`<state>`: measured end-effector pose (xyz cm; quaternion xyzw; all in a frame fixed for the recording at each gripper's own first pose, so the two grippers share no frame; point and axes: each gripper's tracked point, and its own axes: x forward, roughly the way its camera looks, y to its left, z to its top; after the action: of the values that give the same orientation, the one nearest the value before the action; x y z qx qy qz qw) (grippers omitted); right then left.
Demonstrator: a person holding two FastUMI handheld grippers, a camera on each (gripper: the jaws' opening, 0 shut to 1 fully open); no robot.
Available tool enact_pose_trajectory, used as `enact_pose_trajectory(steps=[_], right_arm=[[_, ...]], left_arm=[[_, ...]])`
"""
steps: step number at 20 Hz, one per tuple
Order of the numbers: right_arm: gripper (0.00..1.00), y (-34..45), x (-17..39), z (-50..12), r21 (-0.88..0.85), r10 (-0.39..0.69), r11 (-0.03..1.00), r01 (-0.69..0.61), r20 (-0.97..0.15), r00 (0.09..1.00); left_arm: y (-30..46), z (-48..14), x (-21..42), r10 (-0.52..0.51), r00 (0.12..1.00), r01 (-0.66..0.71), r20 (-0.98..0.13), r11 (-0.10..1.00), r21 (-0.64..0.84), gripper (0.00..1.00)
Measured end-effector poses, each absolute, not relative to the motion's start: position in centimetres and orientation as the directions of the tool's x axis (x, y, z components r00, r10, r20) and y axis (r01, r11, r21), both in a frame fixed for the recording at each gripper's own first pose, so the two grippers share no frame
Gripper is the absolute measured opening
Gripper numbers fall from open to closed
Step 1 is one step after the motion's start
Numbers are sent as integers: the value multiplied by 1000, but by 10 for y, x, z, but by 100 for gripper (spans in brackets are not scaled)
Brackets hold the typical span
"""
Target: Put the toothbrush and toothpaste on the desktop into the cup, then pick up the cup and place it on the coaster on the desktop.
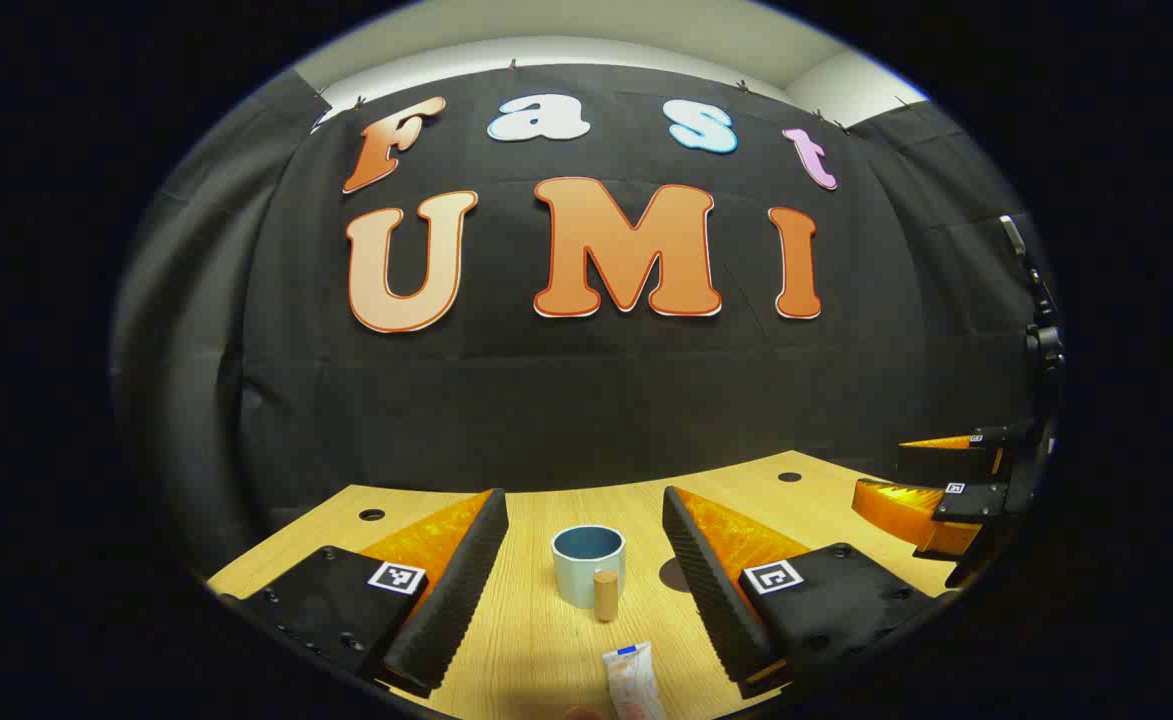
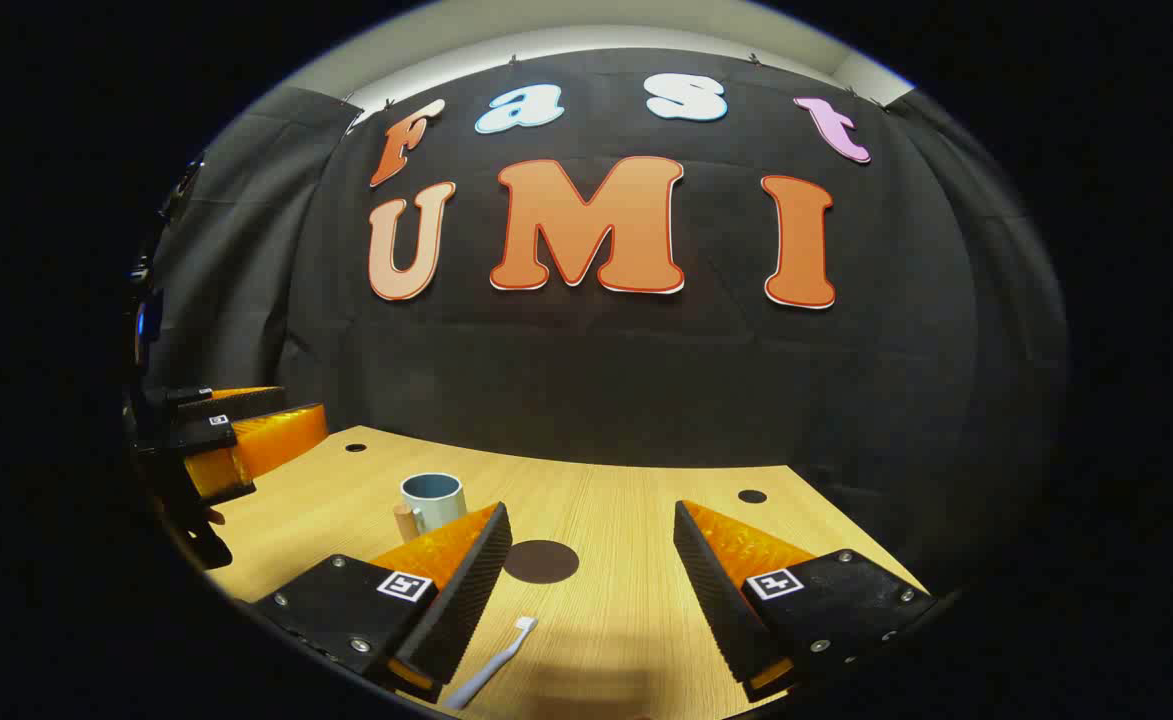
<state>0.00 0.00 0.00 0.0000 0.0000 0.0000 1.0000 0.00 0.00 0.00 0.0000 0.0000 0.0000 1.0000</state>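
Wood-grain surface point(image 2: 626, 540) carries all items. Both tools, left point(image 1: 586, 560) & right point(image 2: 591, 575), are held spread, nothing gripped. Coaster point(image 2: 540, 561) is seen right of cup point(image 1: 587, 565); toothpaste point(image 1: 632, 680) & toothbrush point(image 2: 494, 670) lie nearest. Risk: cup w/ wooden handle tipped if nudged during insertion; flat brush may slip.

Dim booth, warm overhead light on desktop point(image 1: 546, 640), strong fisheye edge warping.

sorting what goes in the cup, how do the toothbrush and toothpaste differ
The toothpaste is a short, flat tube with a blue band; the toothbrush is long, thin and plain white. The toothpaste lies before the cup, the toothbrush nearer the coaster. Both lie flat on the desktop, ungripped.
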Motion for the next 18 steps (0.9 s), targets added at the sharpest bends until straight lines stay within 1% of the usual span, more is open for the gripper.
enact_pose_trajectory(steps=[4,5,6,13,18], right_arm=[[98,1,-2,2,0,3,1000,-3,-2,1000],[98,2,-3,1,1,6,1000,-6,-5,1000],[98,4,-3,2,4,9,1000,-9,-7,1000],[98,7,-9,8,-6,27,1000,-27,-14,1000],[98,5,-11,3,-16,46,999,-48,-78,996]], left_arm=[[3,-2,-3,-6,1000,6,-15,1000,-16,100],[3,-3,-4,-10,1000,10,-19,1000,-16,99],[2,-3,-5,-11,1000,11,-23,1000,-16,100],[-4,3,-13,-18,1000,19,-24,999,27,100],[-4,-5,-14,-43,994,46,-98,999,27,99]])
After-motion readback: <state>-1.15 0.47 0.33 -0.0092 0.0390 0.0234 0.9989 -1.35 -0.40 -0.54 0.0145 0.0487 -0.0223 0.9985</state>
